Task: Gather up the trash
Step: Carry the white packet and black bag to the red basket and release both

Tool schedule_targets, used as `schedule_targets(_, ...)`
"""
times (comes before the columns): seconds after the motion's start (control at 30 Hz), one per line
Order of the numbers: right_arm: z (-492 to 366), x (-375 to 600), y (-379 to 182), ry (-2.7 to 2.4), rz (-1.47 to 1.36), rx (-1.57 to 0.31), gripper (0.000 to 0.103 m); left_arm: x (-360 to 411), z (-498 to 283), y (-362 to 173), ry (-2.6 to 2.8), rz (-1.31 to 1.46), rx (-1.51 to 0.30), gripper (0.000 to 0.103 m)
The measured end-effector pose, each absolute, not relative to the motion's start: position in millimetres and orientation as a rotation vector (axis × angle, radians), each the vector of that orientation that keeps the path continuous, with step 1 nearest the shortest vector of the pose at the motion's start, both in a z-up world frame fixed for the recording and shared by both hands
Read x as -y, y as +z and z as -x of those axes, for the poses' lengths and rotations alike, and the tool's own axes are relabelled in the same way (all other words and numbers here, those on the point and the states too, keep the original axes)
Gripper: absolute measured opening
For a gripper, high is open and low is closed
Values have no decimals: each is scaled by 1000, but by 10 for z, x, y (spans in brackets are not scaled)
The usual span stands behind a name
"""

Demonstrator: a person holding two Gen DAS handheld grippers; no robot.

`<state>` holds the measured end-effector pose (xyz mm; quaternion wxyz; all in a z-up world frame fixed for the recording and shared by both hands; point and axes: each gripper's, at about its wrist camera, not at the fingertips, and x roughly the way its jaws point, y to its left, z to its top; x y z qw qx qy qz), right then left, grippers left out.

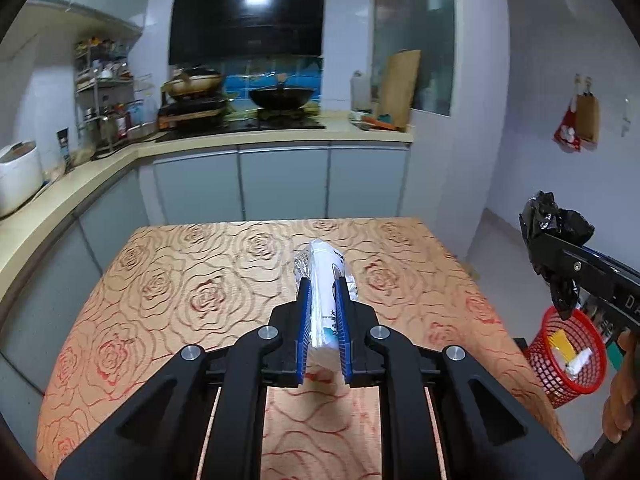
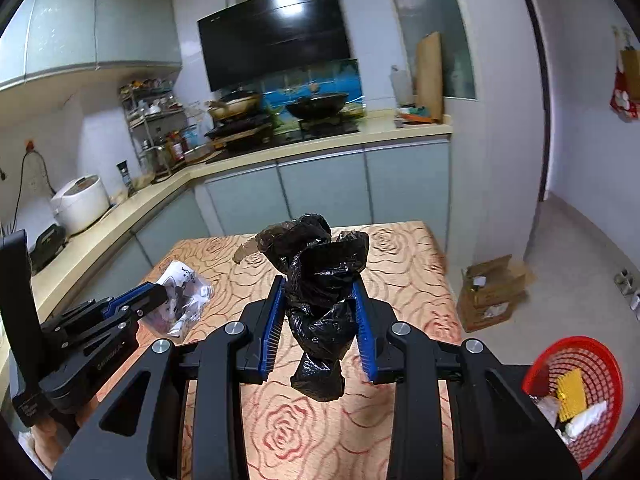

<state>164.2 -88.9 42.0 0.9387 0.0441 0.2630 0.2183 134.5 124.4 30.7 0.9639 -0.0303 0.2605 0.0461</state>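
The rectangular tabletop (image 1: 168,292) with its orange rose-patterned covering fills the foreground of both wrist views and stands in front of grey kitchen cabinets. The round red plastic mesh basket (image 2: 576,396) sits low beside the tabletop's right edge and contains a yellow ridged piece (image 2: 572,394) and some white scraps. An open brown cardboard box (image 2: 490,294) rests on the floor beyond the basket. The left hand-held gripper (image 1: 323,308), black with blue ribbed pads, is clamped tight on a crumpled white and clear plastic wrapper with printed text (image 1: 324,280), which is raised clear of the tabletop surface. The right hand-held gripper (image 2: 318,320), of the same build, is clamped on a crumpled black plastic bag (image 2: 316,276); the bag bulges above the pads and hangs below them, off the tabletop. In the left wrist view the right hand-held gripper with its black bag appears at the right edge, above the red basket, with fingers of the person's hand (image 1: 620,392) visible beneath it.
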Motion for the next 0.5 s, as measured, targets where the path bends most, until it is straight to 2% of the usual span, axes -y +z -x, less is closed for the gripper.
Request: schedule_targets(0.5, -1462, 1851, 414, 263, -137, -511, 32, -338, -1422, 352, -128, 25, -527, 12)
